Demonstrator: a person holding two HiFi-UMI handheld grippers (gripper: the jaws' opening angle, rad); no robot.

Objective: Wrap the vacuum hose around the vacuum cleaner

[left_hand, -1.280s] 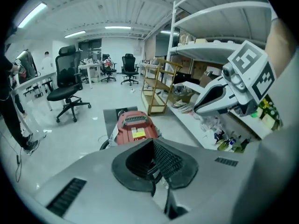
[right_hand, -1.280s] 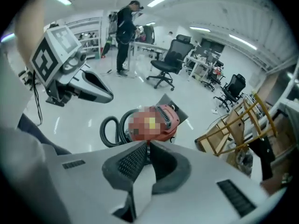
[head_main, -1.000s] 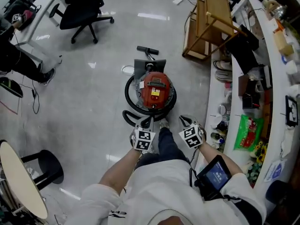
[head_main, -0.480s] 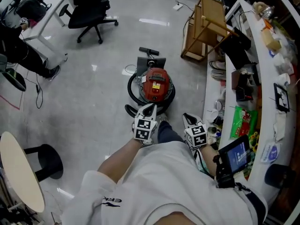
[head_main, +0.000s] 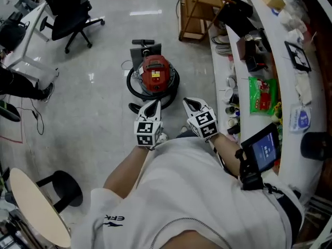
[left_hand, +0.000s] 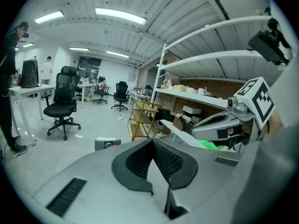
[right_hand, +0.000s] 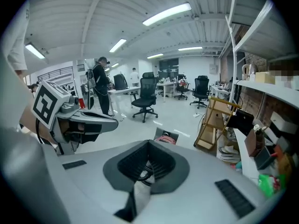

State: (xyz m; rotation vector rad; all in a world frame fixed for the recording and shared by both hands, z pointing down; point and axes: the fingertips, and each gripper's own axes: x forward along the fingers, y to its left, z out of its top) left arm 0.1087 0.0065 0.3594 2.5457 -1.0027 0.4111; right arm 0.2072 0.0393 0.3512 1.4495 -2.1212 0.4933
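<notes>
The red vacuum cleaner stands on the floor ahead of me, its black hose coiled around its base. Both grippers hang above the floor on my side of it, apart from it. My left gripper is shut and holds nothing. My right gripper is shut too; its jaws have just closed the last bit, with nothing between them. In the left gripper view the shut left gripper hides most of the vacuum. In the right gripper view the vacuum's red top shows just past the right gripper.
A wooden rack stands behind the vacuum to the right. A long cluttered counter runs down the right side. A black office chair and a desk are at the far left, a round table and black stool near left.
Both grippers have lifted away from the hose near the floor and come up toward my body. The vacuum and its coiled hose stay put and look farther off.
</notes>
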